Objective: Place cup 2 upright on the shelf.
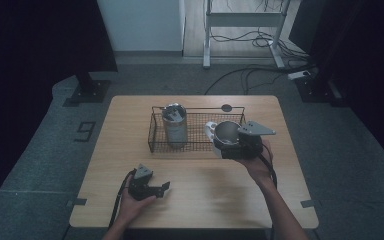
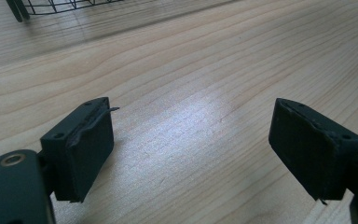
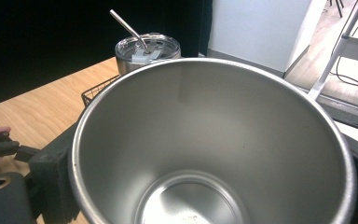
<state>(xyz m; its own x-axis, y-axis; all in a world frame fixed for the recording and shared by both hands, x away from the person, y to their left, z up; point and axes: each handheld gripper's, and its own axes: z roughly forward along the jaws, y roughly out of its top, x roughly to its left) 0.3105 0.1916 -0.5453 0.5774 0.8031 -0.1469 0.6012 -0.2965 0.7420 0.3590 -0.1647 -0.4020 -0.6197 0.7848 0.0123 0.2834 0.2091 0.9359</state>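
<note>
Stainless steel cup (image 1: pixel 227 132), open-topped and empty, sits pinched between the jaws of the right gripper (image 1: pixel 230 145), the pads pressing its outer wall on either side as the right gripper view shows. The right hand (image 1: pixel 260 162) reaches in from the near right edge of the desk (image 1: pixel 195 200), forearm angled inward, holding the cup at the right end of the wire basket (image 1: pixel 155 135), over its near right corner; whether the cup touches the wire cannot be told. A lidded steel tumbler (image 1: pixel 174 125) with a straw stands upright in the basket's left half. The basket occupies the far middle of the desk.

The left hand (image 1: pixel 132 205) rests near the near left edge, its left gripper (image 1: pixel 162 189) lying low on the wood and pointing right. Its jaws stand spread, with bare desk between them. The near half of the desk between the two hands lies open.
</note>
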